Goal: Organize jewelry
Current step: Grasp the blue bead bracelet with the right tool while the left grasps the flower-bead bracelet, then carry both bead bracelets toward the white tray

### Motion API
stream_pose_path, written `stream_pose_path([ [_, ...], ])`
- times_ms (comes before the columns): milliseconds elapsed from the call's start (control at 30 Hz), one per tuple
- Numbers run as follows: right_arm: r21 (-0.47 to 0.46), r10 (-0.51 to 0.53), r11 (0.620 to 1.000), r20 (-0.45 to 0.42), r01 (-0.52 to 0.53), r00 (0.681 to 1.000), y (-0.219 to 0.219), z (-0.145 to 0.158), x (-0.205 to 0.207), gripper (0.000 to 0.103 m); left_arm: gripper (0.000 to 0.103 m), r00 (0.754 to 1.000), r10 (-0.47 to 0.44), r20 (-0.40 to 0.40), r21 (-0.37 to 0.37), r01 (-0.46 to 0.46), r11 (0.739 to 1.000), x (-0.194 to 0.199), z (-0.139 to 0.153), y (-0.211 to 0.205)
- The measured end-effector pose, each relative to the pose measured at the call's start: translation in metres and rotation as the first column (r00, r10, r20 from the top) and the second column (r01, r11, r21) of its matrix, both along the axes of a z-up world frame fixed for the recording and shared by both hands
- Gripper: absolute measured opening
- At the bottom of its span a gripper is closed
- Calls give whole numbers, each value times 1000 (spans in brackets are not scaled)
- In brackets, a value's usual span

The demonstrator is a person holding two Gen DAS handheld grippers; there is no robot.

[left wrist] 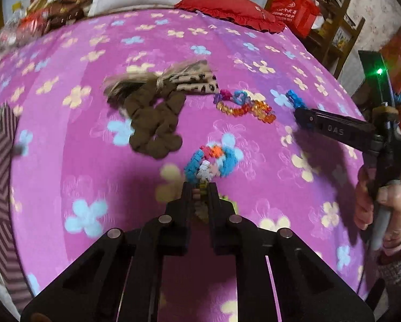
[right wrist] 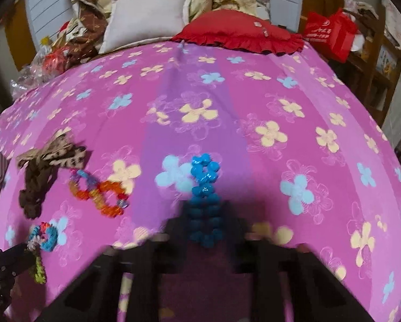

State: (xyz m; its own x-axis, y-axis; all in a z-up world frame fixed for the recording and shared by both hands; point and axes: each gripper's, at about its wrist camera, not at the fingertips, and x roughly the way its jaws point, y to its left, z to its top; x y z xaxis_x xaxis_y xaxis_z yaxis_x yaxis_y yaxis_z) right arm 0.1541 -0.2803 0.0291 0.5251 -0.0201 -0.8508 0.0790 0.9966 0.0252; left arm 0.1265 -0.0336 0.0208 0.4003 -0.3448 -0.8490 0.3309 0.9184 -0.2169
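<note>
My left gripper (left wrist: 200,187) is shut on a multicolour bead bracelet (left wrist: 213,161) with blue, red and white beads, low over the pink flowered bedspread (left wrist: 93,161). My right gripper (right wrist: 204,214) is shut on a blue bead bracelet (right wrist: 204,177), held above the bedspread; it also shows in the left wrist view (left wrist: 297,102). An orange and purple bead bracelet (left wrist: 243,106) lies between them, also seen in the right wrist view (right wrist: 101,191). The left-held bracelet shows in the right wrist view (right wrist: 44,234) at the lower left.
A brown scrunchie with a leopard-print bow (left wrist: 157,102) lies left of the orange bracelet. A striped box (left wrist: 1,174) stands at the left edge. A red cushion (right wrist: 243,32) and a white pillow (right wrist: 146,16) lie at the far end. A wooden chair (left wrist: 340,35) stands at the right.
</note>
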Motion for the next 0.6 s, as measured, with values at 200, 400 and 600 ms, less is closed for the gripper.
stream_pose_path([
  [200,61,11,998,8,-12,1000,3,14,-21,16,10,999,51,15,-84,-50,995,-26,18,29],
  [400,178,25,984,32,-30,999,13,43,-42,16,10,993,113,29,-196,-105,975,-56,49,76],
  [600,234,83,968,41,-90,996,49,65,-57,16,10,978,200,58,-259,-179,949,-80,70,129],
])
